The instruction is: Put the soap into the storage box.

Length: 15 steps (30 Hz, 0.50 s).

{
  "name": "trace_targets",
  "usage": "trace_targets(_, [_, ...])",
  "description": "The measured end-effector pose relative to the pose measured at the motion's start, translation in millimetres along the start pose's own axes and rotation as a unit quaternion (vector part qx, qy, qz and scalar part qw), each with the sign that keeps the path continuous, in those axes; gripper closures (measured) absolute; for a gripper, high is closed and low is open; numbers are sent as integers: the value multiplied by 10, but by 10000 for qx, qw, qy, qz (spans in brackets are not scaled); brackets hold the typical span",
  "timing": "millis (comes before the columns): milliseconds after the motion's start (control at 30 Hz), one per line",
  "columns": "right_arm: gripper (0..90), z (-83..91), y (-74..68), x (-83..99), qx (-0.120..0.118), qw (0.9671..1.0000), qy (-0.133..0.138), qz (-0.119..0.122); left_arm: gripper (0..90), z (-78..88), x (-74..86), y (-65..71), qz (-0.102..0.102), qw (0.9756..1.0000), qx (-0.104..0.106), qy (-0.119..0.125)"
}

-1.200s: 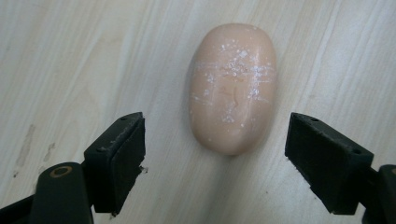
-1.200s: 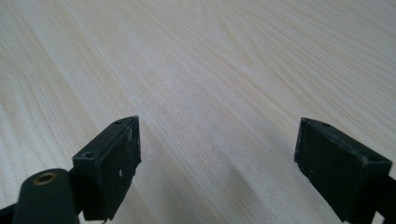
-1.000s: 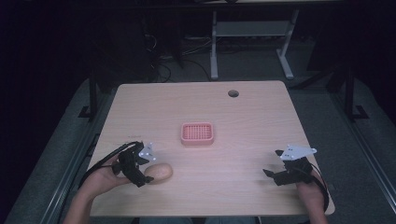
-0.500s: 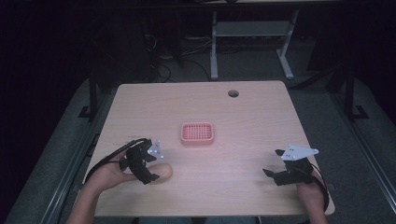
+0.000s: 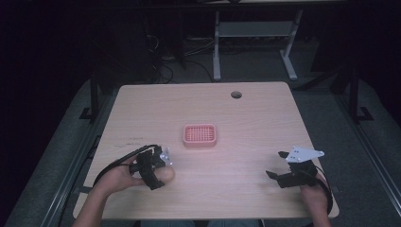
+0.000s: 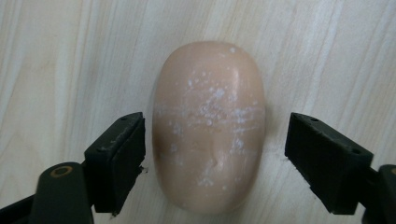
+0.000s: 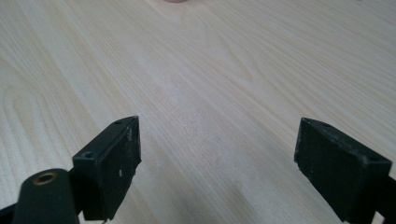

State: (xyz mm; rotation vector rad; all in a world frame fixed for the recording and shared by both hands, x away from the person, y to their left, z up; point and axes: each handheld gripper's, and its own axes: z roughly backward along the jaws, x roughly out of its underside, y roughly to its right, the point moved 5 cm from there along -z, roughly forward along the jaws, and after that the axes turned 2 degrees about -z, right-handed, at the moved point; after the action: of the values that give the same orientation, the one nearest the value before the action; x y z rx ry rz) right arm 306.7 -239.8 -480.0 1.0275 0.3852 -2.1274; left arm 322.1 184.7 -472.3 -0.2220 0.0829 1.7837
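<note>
A peach-coloured oval soap bar (image 6: 208,123) with white scuffs lies on the wooden table, near its front left (image 5: 166,175). My left gripper (image 6: 215,161) points straight down over it, open, with one jaw on each side of the bar and a small gap at each. In the high view that left gripper (image 5: 153,172) covers most of the bar. A pink slotted soap dish (image 5: 200,135) sits at the table's middle. My right gripper (image 5: 279,177) rests at the front right, open, with bare wood between its jaws (image 7: 217,161).
The table (image 5: 246,113) has a round cable hole (image 5: 236,94) near its far edge. A dark floor and a grey desk frame (image 5: 255,33) lie beyond. Each gripper trails a black cable by the front edge.
My left gripper has shifted right and down over the soap bar, which now sits between its jaws. The right gripper has stayed in place.
</note>
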Motion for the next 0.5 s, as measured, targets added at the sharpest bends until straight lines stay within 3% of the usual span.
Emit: trace_targets(500, [142, 0, 4, 1, 1, 10000, 10, 53, 253, -108, -19, -42, 10, 9998, 110, -193])
